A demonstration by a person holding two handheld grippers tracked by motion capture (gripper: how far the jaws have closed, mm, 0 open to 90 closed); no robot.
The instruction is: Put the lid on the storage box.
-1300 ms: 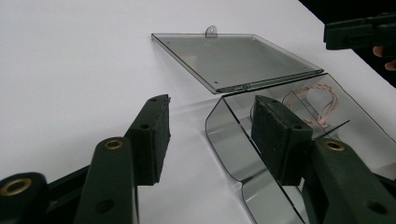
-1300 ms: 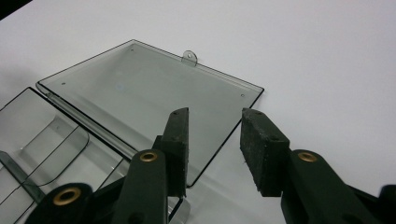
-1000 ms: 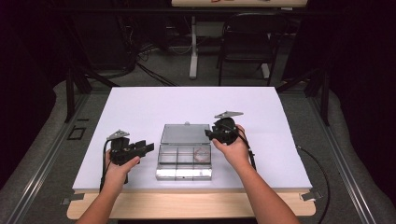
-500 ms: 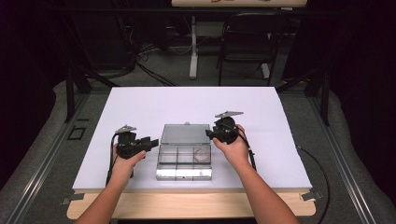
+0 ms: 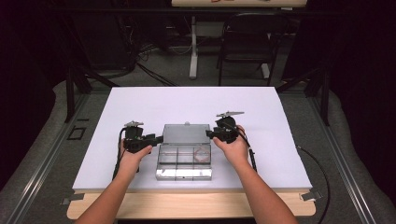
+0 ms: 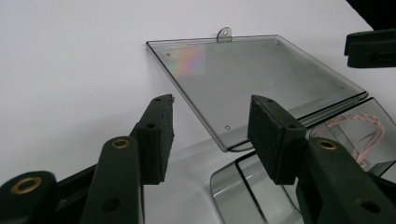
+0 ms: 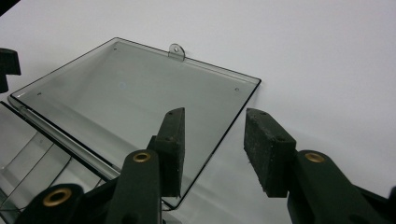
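Clear plastic organizer box lies open near the white table's front edge, lid folded flat behind it — I have my left gripper at its left side and right gripper at its right, both unclenched, jaws straddling the lid's corners, pads not pressing.
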